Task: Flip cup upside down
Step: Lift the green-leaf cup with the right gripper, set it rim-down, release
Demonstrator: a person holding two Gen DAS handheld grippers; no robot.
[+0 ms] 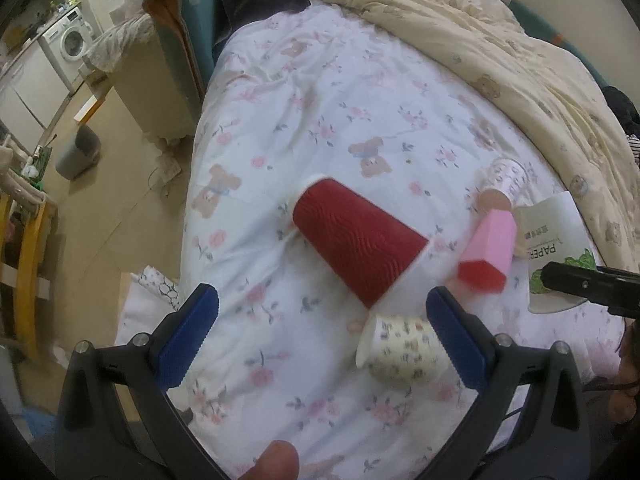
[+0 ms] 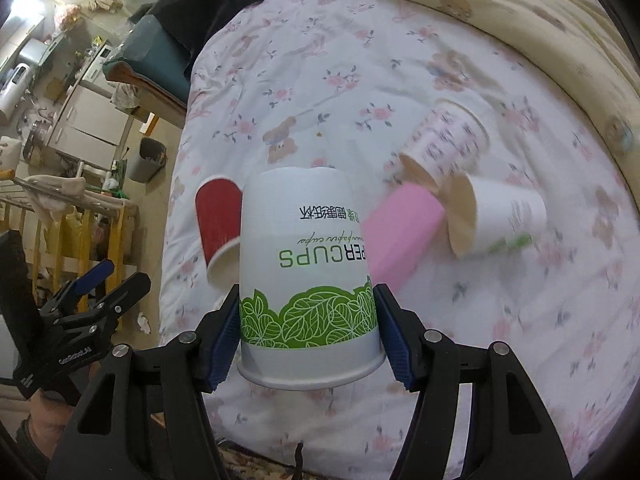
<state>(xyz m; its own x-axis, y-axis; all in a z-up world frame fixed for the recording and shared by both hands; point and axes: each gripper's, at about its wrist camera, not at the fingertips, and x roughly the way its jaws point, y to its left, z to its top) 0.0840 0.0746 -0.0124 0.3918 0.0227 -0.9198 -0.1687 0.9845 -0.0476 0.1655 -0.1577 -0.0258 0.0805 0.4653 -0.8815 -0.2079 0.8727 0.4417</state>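
We find the right gripper [image 2: 306,320] pinching a white cup with green leaf print [image 2: 308,280] between its blue pads, rim nearest the camera, lettering inverted, above the floral bedsheet [image 2: 500,320]. The left gripper [image 1: 322,336] hangs spread and empty. On the sheet lie a red cup [image 1: 356,240], a pink cup [image 1: 486,250] and a yellow-patterned cup [image 1: 402,350], all on their sides.

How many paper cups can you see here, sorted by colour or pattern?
Red cup: 1
Plain pink cup: 1
Pink-printed white cup: 1
Yellow floral cup: 1
White with green print: 2, the held cup in the right claw and the lying cup
Total: 6 cups
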